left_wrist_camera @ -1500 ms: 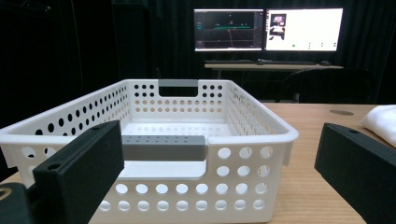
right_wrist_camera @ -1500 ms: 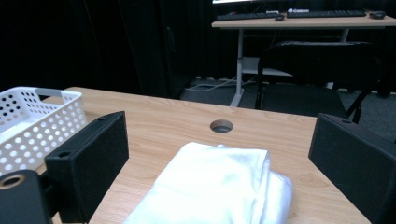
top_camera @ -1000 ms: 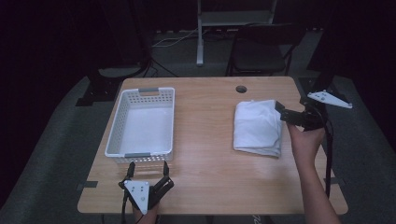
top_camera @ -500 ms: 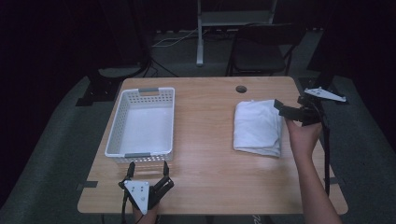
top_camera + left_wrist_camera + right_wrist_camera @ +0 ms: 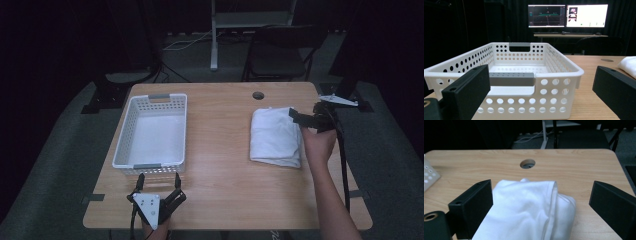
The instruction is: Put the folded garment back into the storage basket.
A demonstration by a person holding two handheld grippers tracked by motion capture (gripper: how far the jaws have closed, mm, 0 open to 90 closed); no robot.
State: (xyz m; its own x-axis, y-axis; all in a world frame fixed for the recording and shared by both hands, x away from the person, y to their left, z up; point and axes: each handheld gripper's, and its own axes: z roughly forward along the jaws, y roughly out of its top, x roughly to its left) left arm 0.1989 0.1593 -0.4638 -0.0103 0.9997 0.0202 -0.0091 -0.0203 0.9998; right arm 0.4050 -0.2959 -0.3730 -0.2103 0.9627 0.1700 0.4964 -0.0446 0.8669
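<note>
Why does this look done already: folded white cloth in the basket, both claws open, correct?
Not quite. The folded white cloth lies on the bare table, apart from the white perforated basket, which holds nothing; the high view shows this. Both claws are open: the left claw before the basket, the right claw at the cloth.

The high view looks down and forward over the whole table (image 5: pixel 225 165). The left gripper view sits low, close behind the basket (image 5: pixel 524 82). The right gripper view looks down over the folded cloth (image 5: pixel 529 207), which all three views share.
</note>
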